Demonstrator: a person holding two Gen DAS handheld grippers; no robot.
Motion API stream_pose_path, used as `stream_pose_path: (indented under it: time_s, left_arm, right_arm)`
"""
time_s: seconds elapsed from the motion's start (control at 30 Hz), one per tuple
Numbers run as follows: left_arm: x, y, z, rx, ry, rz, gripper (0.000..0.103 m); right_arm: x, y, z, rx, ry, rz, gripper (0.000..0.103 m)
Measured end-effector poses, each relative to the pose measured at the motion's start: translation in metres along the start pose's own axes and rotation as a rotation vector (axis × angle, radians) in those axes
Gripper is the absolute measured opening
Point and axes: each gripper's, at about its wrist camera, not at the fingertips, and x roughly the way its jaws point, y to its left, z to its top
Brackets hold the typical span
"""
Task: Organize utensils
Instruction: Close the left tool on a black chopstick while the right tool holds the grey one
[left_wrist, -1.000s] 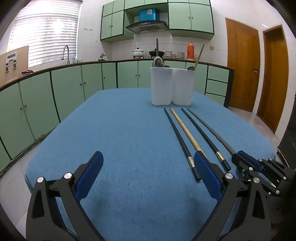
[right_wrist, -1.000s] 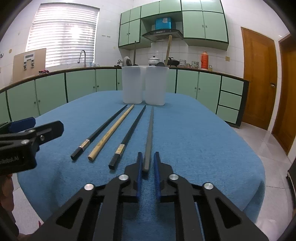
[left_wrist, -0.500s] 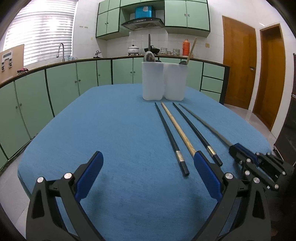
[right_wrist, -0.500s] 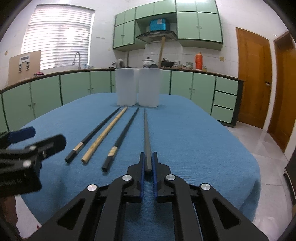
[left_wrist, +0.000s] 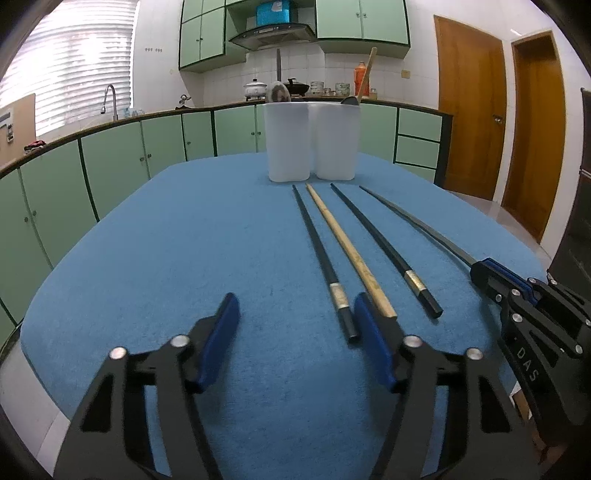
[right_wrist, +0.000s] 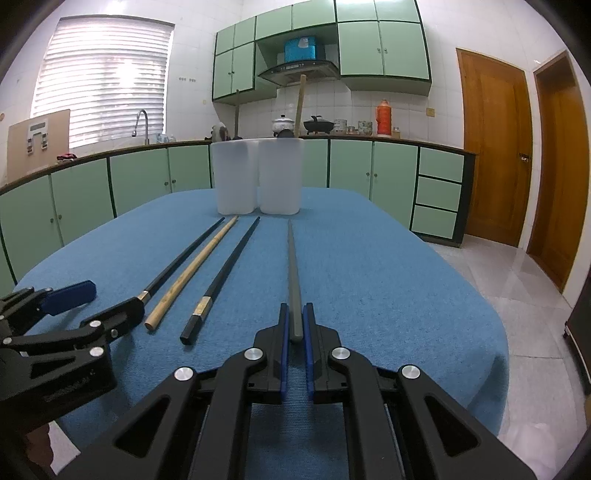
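Observation:
Several chopsticks lie side by side on the blue table (left_wrist: 155, 258): two black ones with gold bands (left_wrist: 317, 254) (left_wrist: 376, 240), a bamboo one (left_wrist: 347, 251), and a grey one (right_wrist: 293, 273). My right gripper (right_wrist: 294, 314) is shut on the near end of the grey chopstick, whose tip points at two white holders (right_wrist: 258, 177). My right gripper also shows in the left wrist view (left_wrist: 484, 273). My left gripper (left_wrist: 295, 314) is open just before the ends of the left black and bamboo chopsticks. The holders (left_wrist: 312, 140) contain a spoon and a wooden-handled utensil.
The table's rounded front edge is close below both grippers. Green kitchen cabinets (left_wrist: 110, 155) run behind the table. Wooden doors (right_wrist: 491, 147) stand at the right, with tiled floor (right_wrist: 535, 295) beyond the table's right edge.
My left gripper has narrowed its jaws and shifted right toward the ends of the left chopsticks. My right gripper stays shut on the grey chopstick, whose far end has swung right, away from the others.

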Motion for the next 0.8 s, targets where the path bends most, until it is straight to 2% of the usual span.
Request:
stream_pose_path:
  time_s: [0.23, 0.3, 0.43, 0.67, 0.8]
  left_arm:
    - [-0.002, -0.008, 0.0, -0.007, -0.003, -0.025, 0.032]
    - [-0.002, -0.01, 0.0, -0.006, -0.004, -0.019, 0.019]
    - [-0.002, -0.013, 0.001, -0.005, -0.003, -0.006, 0.007]
    - [-0.004, -0.013, 0.002, -0.008, -0.005, -0.003, 0.006]
    - [-0.017, -0.014, 0.009, 0.008, -0.051, 0.008, 0.006]
  right_arm:
    - [-0.004, -0.004, 0.0, 0.009, -0.009, 0.003, 0.007]
    - [-0.005, -0.005, 0.0, 0.012, -0.012, 0.002, 0.007]
    - [-0.007, -0.007, 0.0, 0.016, -0.014, 0.001, 0.007]
    - [-0.011, -0.009, 0.001, 0.013, -0.027, -0.004, 0.007]
    - [-0.016, -0.013, 0.007, 0.009, -0.048, -0.01, 0.007]
